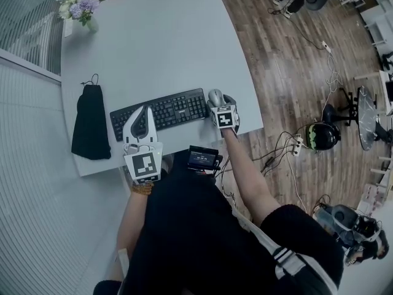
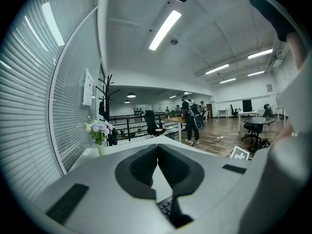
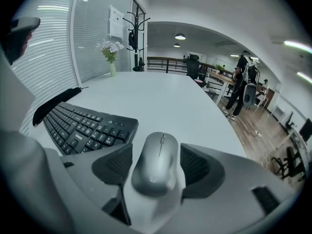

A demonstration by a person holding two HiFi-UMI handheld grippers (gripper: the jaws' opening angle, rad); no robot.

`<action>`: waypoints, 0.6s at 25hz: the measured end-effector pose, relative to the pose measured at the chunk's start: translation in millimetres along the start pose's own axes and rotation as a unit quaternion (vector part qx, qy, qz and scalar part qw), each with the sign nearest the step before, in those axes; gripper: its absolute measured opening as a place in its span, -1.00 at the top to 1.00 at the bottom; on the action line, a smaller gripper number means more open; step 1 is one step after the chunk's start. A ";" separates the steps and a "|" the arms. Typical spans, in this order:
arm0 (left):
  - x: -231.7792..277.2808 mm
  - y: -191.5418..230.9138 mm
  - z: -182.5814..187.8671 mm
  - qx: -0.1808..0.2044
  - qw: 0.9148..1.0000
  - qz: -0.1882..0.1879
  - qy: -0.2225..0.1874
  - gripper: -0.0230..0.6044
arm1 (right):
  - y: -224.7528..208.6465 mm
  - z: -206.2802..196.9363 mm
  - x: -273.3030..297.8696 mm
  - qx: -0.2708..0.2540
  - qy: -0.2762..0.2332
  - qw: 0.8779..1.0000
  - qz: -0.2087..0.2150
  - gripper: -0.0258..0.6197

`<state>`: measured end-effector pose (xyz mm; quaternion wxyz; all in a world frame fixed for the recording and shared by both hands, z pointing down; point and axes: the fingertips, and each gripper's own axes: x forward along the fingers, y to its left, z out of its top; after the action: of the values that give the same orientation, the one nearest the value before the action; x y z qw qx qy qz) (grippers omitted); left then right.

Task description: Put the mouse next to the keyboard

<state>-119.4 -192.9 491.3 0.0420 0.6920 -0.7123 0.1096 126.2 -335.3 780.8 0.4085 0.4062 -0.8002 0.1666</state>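
Grey mouse (image 3: 155,164) just beside black keyboard (image 3: 87,128)

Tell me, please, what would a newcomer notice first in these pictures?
The grey mouse sits on the white table just off the right end of the black keyboard, with the right gripper standing with its jaws apart on either side of it. The left gripper hangs shut over the keyboard's left part. Further left lies a black pouch, and a vase of flowers stands at the table's far left corner.

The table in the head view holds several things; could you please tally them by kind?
keyboard: 1
mouse: 1
black pouch: 1
vase of flowers: 1
Total: 4
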 end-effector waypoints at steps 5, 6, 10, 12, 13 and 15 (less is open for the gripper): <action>-2.5 -0.7 2.9 -0.001 1.000 -0.006 -0.007 0.89 | -3.0 25.0 -14.3 -0.005 -0.032 0.999 -0.011 0.00; -3.0 -0.7 3.6 -0.001 1.000 -0.006 -0.008 0.89 | -3.7 28.8 -16.6 -0.005 -0.038 0.999 -0.013 0.01; -6.4 -0.5 9.1 -0.001 1.000 -0.009 -0.016 0.89 | -4.8 44.2 -30.5 -0.009 -0.059 0.998 -0.022 0.04; -8.7 -1.0 12.3 -0.001 1.000 -0.011 -0.021 0.89 | -5.3 51.0 -38.0 -0.009 -0.069 0.997 -0.027 0.07; -9.8 -1.1 13.3 -0.001 1.000 -0.012 -0.023 0.89 | -5.1 54.2 -41.6 -0.009 -0.073 0.997 -0.029 0.07; -11.8 -1.2 14.4 -0.001 1.000 -0.014 -0.026 0.89 | -4.5 59.7 -47.9 -0.011 -0.081 0.996 -0.032 0.08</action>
<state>-116.4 -184.5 474.9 0.0257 0.7044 -0.7036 0.0904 114.8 -349.1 706.2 0.3516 0.4396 -0.8189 0.1114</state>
